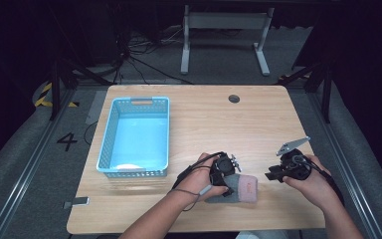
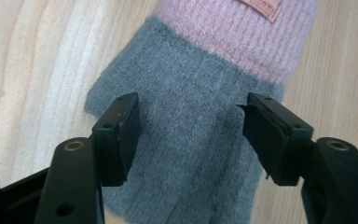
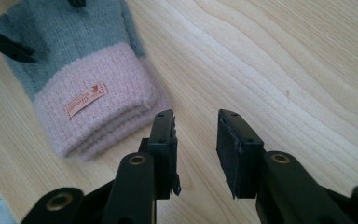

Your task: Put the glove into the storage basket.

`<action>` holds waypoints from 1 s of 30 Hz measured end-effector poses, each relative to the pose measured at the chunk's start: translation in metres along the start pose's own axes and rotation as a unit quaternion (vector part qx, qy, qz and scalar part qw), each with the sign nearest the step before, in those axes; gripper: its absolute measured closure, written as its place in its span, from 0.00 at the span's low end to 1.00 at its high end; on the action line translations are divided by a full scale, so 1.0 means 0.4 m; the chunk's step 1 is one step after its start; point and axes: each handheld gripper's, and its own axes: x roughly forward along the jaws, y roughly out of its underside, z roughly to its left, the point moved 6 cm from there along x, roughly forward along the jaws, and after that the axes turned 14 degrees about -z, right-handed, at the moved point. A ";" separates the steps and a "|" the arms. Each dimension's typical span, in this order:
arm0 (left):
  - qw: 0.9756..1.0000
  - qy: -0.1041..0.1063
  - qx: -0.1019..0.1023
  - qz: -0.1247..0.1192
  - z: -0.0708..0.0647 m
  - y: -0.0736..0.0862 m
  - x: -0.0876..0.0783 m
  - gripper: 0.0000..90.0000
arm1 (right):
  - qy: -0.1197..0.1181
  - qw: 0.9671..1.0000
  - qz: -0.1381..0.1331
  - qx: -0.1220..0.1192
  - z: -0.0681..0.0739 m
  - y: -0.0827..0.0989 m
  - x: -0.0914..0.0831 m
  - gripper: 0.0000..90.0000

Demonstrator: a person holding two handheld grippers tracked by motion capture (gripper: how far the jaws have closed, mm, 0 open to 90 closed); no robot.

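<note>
A blue basket point(image 1: 135, 138) is sitting on the left of the wooden table point(image 1: 214, 119), well to the left of both claws. Next, near the front edge, the person's left hand point(image 1: 199, 180) is holding the left claw point(image 1: 227, 175) over a knitted glove point(image 1: 235, 188), which is lying flat on the wood. In the left gripper view this claw point(image 2: 190, 123) is pointing down at the grey part of the glove point(image 2: 186, 126); its jaws are standing wide apart on either side of the grey knit, gripping nothing, and the pink cuff is lying just beyond them. Further right, the right hand point(image 1: 314, 182) is holding the right claw point(image 1: 277, 175) a little to the right of the cuff, apart from it. In the right gripper view its jaws point(image 3: 196, 135) are standing partly open over bare wood, holding nothing, with the glove point(image 3: 81, 79) lying ahead and to their left, its pink cuff and small orange label nearest them.
</note>
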 end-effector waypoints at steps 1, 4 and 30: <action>1.000 -0.005 -0.002 0.004 0.001 0.001 0.004 0.39 | -0.002 1.000 0.000 0.002 0.000 0.001 0.000 0.75; 1.000 -0.015 0.000 0.007 0.005 0.001 0.012 0.33 | -0.003 1.000 0.000 0.005 0.001 0.001 0.002 0.74; 0.998 -0.016 -0.017 0.054 -0.010 0.004 0.027 0.50 | -0.013 1.000 0.001 0.009 0.007 0.001 0.009 0.71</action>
